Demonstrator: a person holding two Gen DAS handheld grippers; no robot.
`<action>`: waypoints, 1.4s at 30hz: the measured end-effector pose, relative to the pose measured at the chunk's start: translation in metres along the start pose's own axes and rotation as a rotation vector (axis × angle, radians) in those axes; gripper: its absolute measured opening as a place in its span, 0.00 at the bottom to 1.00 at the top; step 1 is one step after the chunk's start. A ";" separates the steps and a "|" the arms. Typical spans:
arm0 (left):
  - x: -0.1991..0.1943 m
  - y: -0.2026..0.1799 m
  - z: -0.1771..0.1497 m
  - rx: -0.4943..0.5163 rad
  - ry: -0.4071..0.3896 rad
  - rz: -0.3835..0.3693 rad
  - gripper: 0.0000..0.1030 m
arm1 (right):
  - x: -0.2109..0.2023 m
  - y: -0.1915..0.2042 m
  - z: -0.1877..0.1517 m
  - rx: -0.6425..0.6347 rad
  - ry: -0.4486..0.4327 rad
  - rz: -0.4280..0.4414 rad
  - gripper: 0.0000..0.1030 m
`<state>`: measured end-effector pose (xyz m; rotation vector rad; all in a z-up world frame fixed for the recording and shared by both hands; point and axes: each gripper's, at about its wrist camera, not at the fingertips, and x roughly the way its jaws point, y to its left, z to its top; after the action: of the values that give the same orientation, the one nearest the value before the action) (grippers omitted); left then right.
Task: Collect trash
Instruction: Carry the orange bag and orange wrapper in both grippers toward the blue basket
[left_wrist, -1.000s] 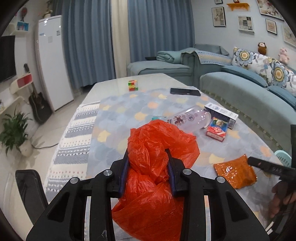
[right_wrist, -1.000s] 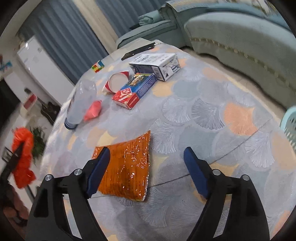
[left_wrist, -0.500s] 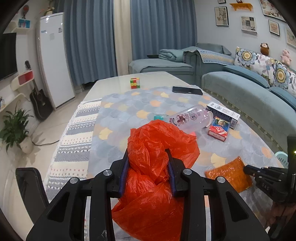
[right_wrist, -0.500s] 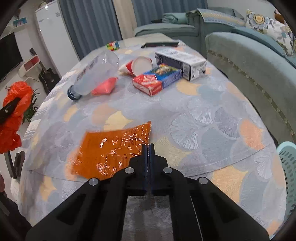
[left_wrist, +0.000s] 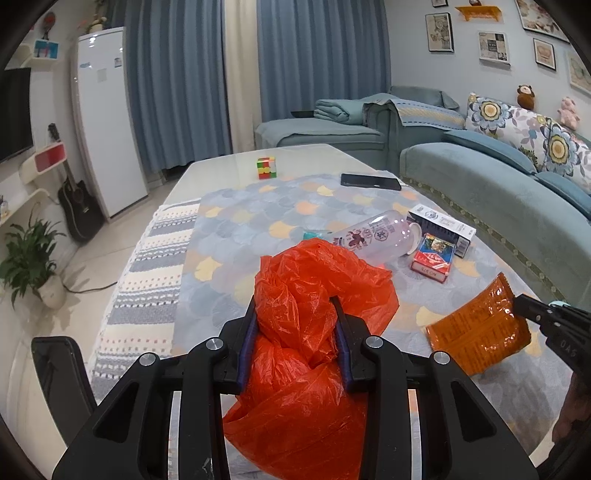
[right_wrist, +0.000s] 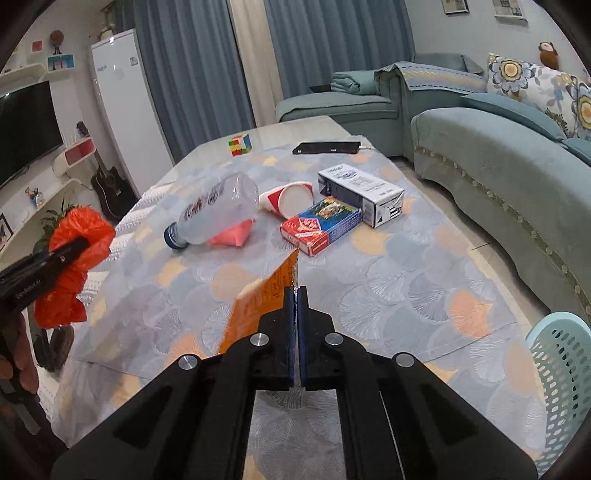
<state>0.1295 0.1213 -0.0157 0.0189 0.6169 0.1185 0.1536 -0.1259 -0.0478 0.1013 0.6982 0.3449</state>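
The table (left_wrist: 229, 166) is covered by a grey-blue cloth with orange and yellow fan shapes, and it fills most of what's ahead of both sets of jaws. Biggest trash-related thing is the red-orange plastic bag (left_wrist: 306, 332): crinkly, shiny, bunched up into a wad, and the left gripper (left_wrist: 295, 314) has its jaws clamped on it, with bag bulging out above and hanging below the fingers. In the right view the same bag (right_wrist: 74, 258) sits way off to the left of the right jaws.

Next down, the orange snack wrapper (right_wrist: 262, 299): flat, foil-looking, printed with small text. The right gripper (right_wrist: 295, 295) has its jaws pinched nearly flat on the wrapper's edge, and the wrapper sticks up and out to the left of them, lifted off the cloth. From the left view the wrapper (left_wrist: 480, 328) is off to the right of the left jaws.

Farther ahead of the right jaws, all lying on the cloth: a clear plastic bottle (right_wrist: 218, 210) on its side, a white carton (right_wrist: 362, 192), a red and blue box (right_wrist: 321, 225) just beside the carton, and a red paper cup (right_wrist: 288, 199) tipped over between bottle and carton.
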 end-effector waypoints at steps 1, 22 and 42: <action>-0.001 -0.001 0.001 0.001 -0.001 -0.001 0.32 | -0.004 -0.001 0.002 0.006 -0.014 -0.001 0.00; -0.058 -0.008 0.013 -0.053 -0.028 -0.005 0.32 | -0.078 -0.019 0.029 0.026 -0.193 -0.018 0.00; -0.065 -0.083 -0.025 0.085 -0.061 -0.195 0.32 | -0.198 -0.141 -0.031 0.205 -0.318 -0.179 0.00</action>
<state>0.0714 0.0314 -0.0033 0.0446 0.5591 -0.0965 0.0316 -0.3269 0.0212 0.2806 0.4213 0.0808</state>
